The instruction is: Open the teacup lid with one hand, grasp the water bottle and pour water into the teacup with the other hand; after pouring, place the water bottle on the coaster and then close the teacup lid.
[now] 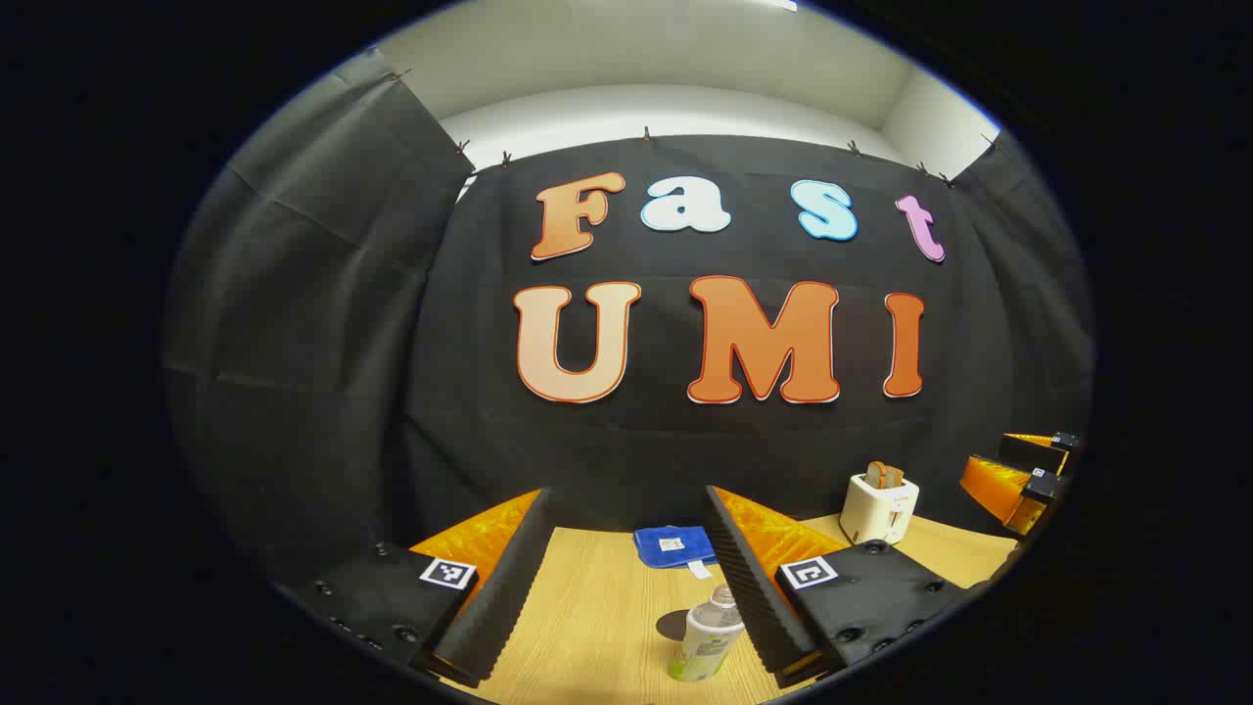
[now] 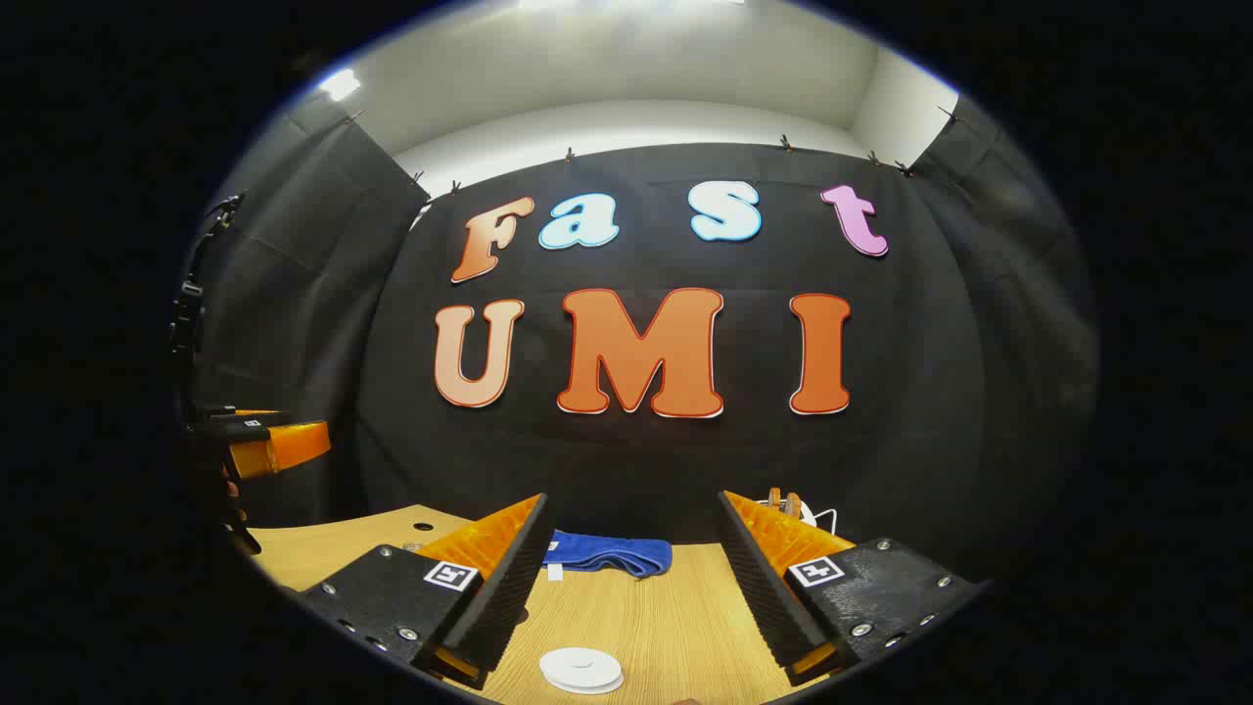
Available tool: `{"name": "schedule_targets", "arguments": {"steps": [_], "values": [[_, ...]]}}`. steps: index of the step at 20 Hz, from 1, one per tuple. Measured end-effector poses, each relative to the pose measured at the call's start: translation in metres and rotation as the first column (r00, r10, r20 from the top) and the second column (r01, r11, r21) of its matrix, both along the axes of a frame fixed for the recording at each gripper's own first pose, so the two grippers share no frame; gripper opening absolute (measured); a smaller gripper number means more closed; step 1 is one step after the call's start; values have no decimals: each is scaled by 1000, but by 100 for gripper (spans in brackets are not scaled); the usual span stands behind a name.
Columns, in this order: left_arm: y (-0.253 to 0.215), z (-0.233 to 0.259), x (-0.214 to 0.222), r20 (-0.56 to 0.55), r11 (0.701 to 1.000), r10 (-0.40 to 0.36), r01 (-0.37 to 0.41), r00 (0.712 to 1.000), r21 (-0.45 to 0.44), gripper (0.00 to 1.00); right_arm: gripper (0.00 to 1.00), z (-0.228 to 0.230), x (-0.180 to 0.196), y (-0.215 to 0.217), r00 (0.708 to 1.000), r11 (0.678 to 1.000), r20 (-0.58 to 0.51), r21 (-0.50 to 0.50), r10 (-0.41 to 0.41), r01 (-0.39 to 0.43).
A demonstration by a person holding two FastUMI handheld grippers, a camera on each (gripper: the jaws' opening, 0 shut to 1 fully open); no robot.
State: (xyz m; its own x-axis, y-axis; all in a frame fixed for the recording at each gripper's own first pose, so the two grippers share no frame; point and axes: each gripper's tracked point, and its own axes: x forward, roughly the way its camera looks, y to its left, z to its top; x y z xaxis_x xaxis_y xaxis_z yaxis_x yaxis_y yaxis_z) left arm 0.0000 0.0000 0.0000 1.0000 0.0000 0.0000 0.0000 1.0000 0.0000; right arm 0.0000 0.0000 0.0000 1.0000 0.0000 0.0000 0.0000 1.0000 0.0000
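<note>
Left gripper: your jaws stand wide apart at the bottom of the left gripper view and hold nothing. The bottle stands upright on the table low in the frame, in the gap between the two fingers and close against the inner face of the right-hand finger. You cannot tell from this view whether it touches that finger. The bottle is clear with a pale label, and a dark round patch lies on the table just to its left. Beyond the fingertips, at lower centre, a blue cloth lies at the far edge of the table. To the right of it, a white toaster stands with something brown in its slot. At the right edge of the frame, the right gripper shows above the table.

Right gripper: your jaws are also spread wide at the bottom of the right gripper view and grip nothing. A white round coaster lies flat on the table at the bottom of the frame, between the fingers and nearer the left-hand one, clear of both. The blue cloth lies past the fingertips at lower centre. The toaster peeks over the right-hand finger. At the left edge of the frame, the left gripper shows above the table.
</note>
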Motion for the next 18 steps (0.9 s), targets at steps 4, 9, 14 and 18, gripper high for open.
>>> {"name": "schedule_targets", "arguments": {"steps": [4,9,14,18], "values": [[-2,4,0,24,1000,3,-3,1000,-2,96,99,-2,0,-1,1000,1000,6,-7,6,-6],[-4,5,-1,29,1000,12,-12,999,-5,96,99,-6,-1,2,1000,1000,4,-11,18,-18],[-6,2,0,25,1000,13,-13,1000,-10,96,99,-6,-1,4,1000,1000,9,-22,22,-22],[-8,-5,3,11,1000,9,-9,1000,3,97,99,-6,0,5,1000,1000,12,-16,25,-25]]}}
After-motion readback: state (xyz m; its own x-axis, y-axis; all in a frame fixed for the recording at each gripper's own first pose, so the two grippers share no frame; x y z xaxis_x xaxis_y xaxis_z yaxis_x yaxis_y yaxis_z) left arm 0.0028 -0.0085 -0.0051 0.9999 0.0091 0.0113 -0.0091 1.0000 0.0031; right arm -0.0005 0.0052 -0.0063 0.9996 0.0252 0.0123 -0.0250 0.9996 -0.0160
